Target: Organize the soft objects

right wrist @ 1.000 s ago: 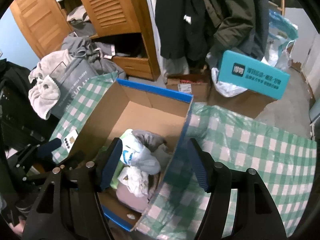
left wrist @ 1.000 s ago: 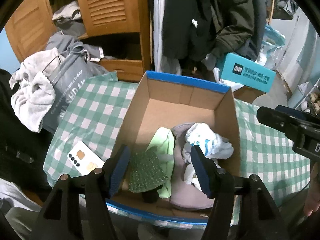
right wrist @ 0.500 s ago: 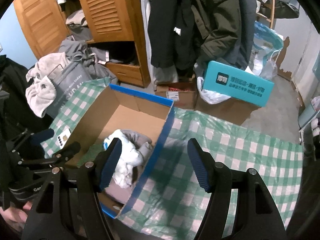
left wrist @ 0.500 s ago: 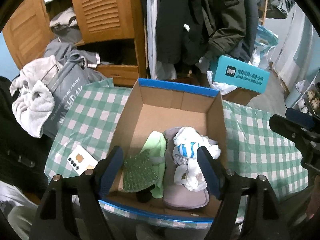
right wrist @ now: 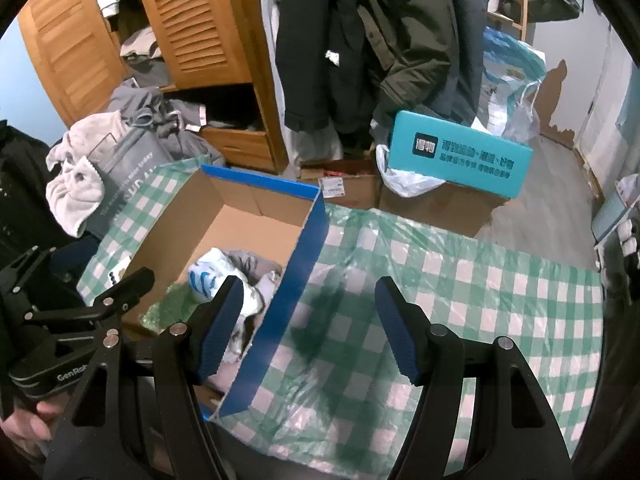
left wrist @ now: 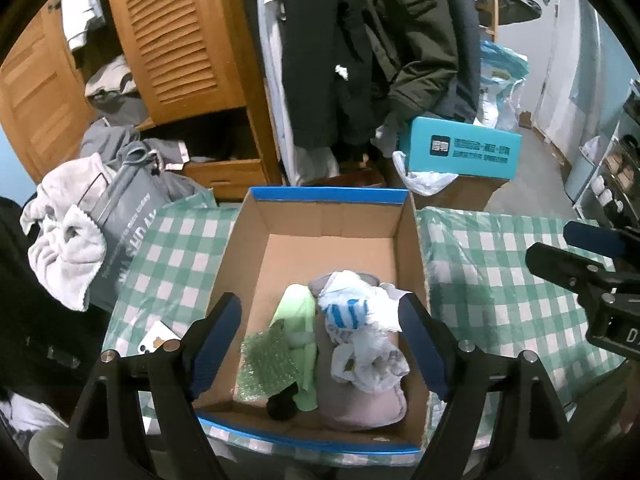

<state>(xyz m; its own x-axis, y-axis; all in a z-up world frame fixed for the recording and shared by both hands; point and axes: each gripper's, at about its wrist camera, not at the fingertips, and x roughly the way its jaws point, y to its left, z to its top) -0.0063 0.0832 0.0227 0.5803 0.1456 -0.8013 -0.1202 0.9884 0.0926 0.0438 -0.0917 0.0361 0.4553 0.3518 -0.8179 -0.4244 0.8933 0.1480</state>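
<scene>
Left gripper (left wrist: 320,332) opening wide over the cardboard box (left wrist: 328,196), nothing pinched, likely just after a drop. Right gripper (right wrist: 308,320) parted and empty, straddling the box's right wall over the checked tablecloth (right wrist: 460,280). Soft objects (left wrist: 352,332) piled at the box's near end. Compared with a second back, left jaws wider and pulled away from the pile.

The bench (right wrist: 440,280), covered with a green-and-white checked plastic cloth (left wrist: 480,280), carries an open cardboard box (left wrist: 332,216) with blue rim tape, and a white card (left wrist: 156,340) lies just beside the box's left wall.
</scene>
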